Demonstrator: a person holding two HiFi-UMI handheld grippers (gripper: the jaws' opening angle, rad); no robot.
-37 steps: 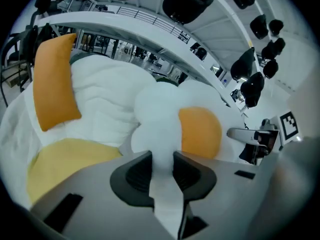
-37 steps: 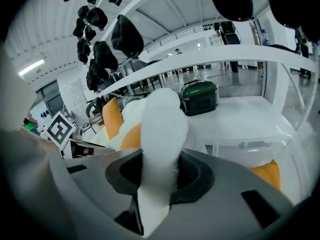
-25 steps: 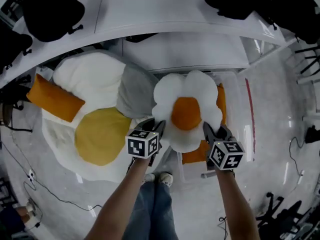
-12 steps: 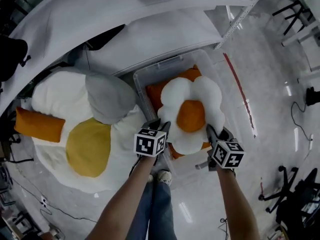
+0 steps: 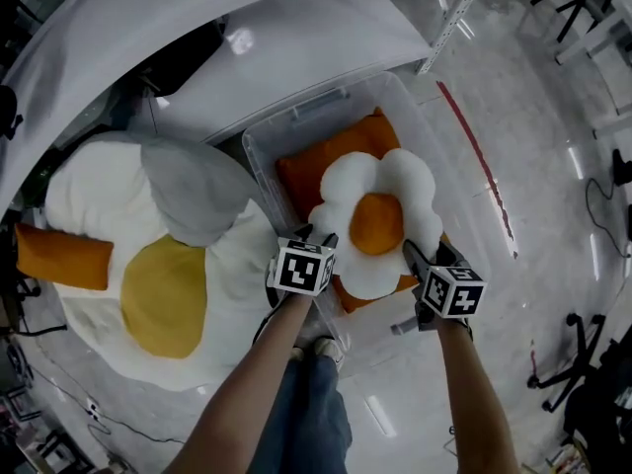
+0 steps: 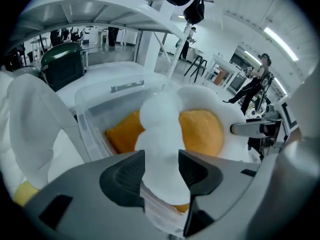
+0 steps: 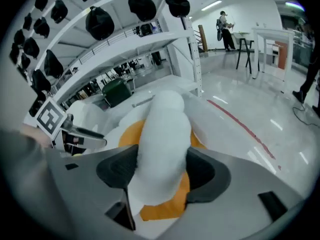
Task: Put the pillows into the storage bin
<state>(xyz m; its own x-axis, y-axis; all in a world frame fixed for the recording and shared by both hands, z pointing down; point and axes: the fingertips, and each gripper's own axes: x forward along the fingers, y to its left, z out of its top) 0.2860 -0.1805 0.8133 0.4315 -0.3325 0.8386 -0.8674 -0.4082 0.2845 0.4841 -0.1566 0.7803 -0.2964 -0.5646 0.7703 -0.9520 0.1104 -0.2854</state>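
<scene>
The person's bare left forearm and right forearm reached forward and down, side by side. Each hand held a grey 2-jaw tool topped with a black-and-white marker cube. The left gripper and right gripper pointed steeply down. Both pairs of dark jaws had just been opening, and a white petal of the flower-shaped pillow filled each gap, touching both pads.

Orange pillow in storage bin: mostly covered by flower pillow; only back and near edges show, full shape not determinable.
Fried-egg cushion: upper right overlapped by grey cushion, lower right by the person's forearm.
Background person: too small to detail.
</scene>
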